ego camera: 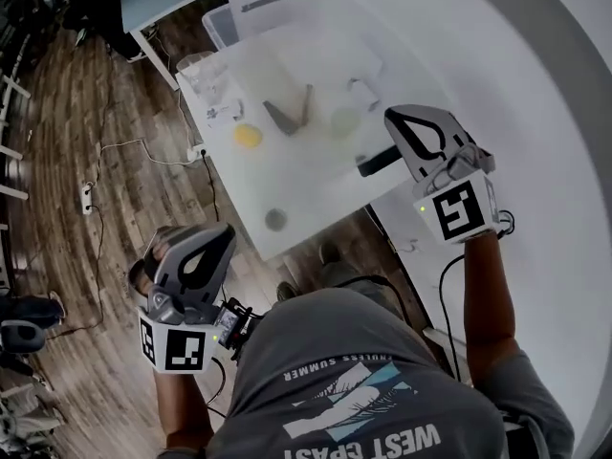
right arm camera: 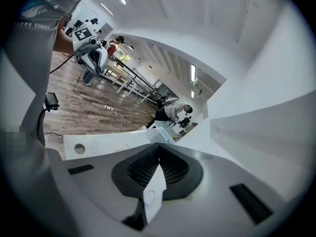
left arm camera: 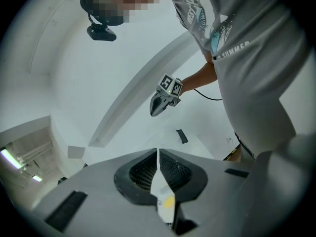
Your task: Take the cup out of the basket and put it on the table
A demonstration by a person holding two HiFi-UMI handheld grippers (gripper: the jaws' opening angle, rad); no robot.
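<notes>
Left tool (ego camera: 215, 242) and right tool (ego camera: 406, 127) both shut, empty, clear of the tabletop (ego camera: 306, 180); pale cup (ego camera: 342, 122) sits mid-glare, basket indistinct, so I reckon the reach comes next: open one tool, close in

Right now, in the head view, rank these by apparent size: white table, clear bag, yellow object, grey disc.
1. white table, by far the largest
2. clear bag
3. yellow object
4. grey disc

The last two look nearly alike, so their order is unsure.
</notes>
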